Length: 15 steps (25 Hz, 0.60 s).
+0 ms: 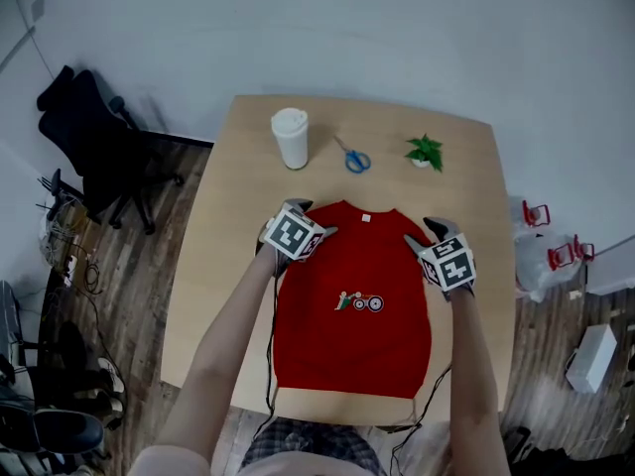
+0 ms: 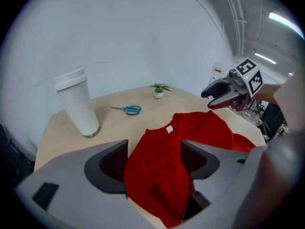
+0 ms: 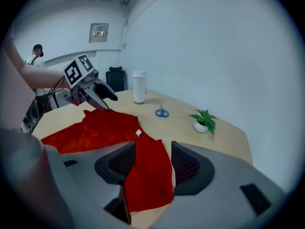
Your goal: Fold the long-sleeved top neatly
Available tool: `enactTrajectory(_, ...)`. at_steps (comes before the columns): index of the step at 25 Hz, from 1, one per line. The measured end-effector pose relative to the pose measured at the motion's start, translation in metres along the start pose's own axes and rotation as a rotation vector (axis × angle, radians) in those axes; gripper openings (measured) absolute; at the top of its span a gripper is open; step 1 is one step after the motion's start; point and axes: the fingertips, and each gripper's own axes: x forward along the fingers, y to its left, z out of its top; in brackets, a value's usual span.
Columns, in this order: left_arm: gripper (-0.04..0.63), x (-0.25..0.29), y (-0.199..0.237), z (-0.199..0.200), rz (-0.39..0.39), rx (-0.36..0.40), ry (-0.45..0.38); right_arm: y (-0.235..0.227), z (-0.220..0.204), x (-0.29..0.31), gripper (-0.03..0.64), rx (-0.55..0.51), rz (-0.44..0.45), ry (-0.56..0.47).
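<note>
head view | left hand-held gripper (image 1: 315, 217), right hand-held gripper (image 1: 423, 232): jaws apart | red top (image 1: 349, 350) beneath, one at each shoulder

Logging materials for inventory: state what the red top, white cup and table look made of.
Red top: soft matte knit, probably cotton; it creases and drapes. White cup: smooth plastic or coated metal, with a metallic-looking base ring. Table: pale wood or wood-look laminate, smooth; grain too faint to settle which.
</note>
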Motion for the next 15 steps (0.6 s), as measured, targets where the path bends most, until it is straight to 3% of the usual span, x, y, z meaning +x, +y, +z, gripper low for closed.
enactTrajectory(7,0.344,0.05,0.006,0.006,-0.066,0.204,0.162,-0.006,-0.005,0.05,0.216,-0.172,0.088,0.106)
enactTrajectory(15,0.293,0.085,0.023,-0.012,-0.074,0.267,0.279,-0.014,-0.031,0.092,0.212,-0.298,0.141,0.251)
